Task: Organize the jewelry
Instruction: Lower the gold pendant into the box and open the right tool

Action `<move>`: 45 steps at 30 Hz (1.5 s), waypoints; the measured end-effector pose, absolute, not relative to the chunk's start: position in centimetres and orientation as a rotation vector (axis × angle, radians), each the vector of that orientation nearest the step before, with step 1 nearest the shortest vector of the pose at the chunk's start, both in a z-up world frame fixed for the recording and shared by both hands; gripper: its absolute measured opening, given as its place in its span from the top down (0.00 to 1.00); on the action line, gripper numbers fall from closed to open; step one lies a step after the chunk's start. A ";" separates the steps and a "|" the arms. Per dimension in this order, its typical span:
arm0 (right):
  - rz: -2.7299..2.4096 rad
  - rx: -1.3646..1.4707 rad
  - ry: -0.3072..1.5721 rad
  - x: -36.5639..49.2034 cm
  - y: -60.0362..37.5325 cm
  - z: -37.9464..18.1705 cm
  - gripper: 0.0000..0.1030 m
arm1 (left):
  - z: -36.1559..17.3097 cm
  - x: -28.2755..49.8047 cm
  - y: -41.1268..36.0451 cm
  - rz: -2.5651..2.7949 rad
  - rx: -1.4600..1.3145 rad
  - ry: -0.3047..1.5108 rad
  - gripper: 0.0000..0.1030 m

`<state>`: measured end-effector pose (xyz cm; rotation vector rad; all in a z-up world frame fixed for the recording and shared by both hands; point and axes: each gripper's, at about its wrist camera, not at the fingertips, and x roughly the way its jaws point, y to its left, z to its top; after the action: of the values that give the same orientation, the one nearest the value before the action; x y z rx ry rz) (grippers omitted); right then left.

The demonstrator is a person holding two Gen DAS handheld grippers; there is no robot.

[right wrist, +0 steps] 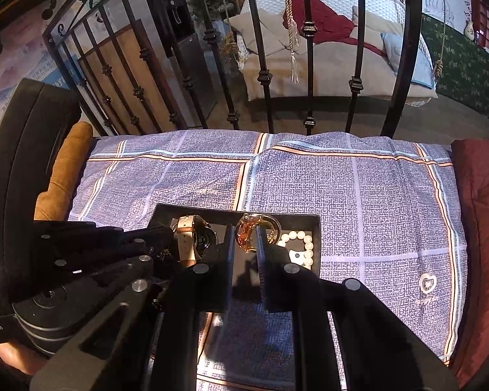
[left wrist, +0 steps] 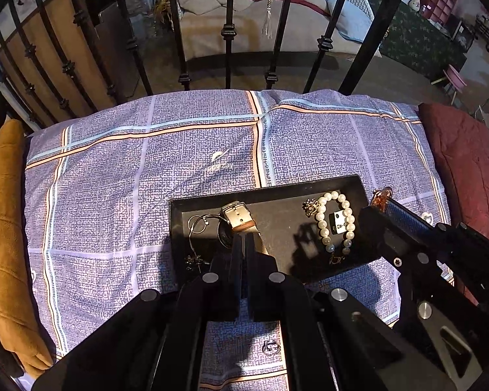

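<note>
Most pieces already lay in my tray (left wrist: 358,181); my left gripper (left wrist: 243,244) was closed on the watch (left wrist: 236,218) strap, my right gripper (right wrist: 246,241) clamped an amber bangle (right wrist: 247,231), not yet set down.

The left wrist view sits just behind the left hand-held gripper (left wrist: 243,244) and looks steeply down and forward along its fingers, close over the near edge of the black tray (left wrist: 363,192) on the checked bedspread (left wrist: 114,179). The right wrist view rides behind the right hand-held gripper (right wrist: 246,241), tilted less steeply, so more of the iron bed rail (right wrist: 309,65) and the room beyond shows. Both face the same way and share the tray, bedspread, rail and white bed beyond (each also catches the other gripper at its side edge)
</note>
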<state>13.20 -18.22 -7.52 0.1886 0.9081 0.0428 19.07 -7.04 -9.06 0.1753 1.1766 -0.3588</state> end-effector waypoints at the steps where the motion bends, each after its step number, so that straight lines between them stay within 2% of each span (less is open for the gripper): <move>1: 0.043 0.189 0.910 13.3 -18.2 -7.6 0.86 | -9.2 19.2 -7.1 -0.358 0.176 1.180 0.98; 39: 0.016 0.192 0.963 15.2 -18.8 -9.4 0.86 | -10.3 20.9 -7.6 -0.342 0.187 1.191 0.98; 42: 0.013 0.188 0.967 15.2 -18.8 -9.4 0.83 | -10.2 20.9 -7.6 -0.337 0.192 1.188 0.98; 43: 0.012 0.184 0.965 15.2 -18.8 -9.4 0.76 | -10.2 20.9 -7.6 -0.336 0.191 1.191 0.92; 44: 0.008 0.178 0.963 15.2 -18.7 -9.3 0.69 | -10.2 21.0 -7.5 -0.330 0.191 1.192 0.75; 45: -0.010 0.172 0.962 15.1 -18.8 -9.3 0.68 | -10.1 21.0 -7.3 -0.297 0.194 1.184 0.66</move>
<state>15.15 -18.82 -9.28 0.1717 0.9616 -0.0100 21.03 -7.30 -10.08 0.1944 1.1838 -0.2970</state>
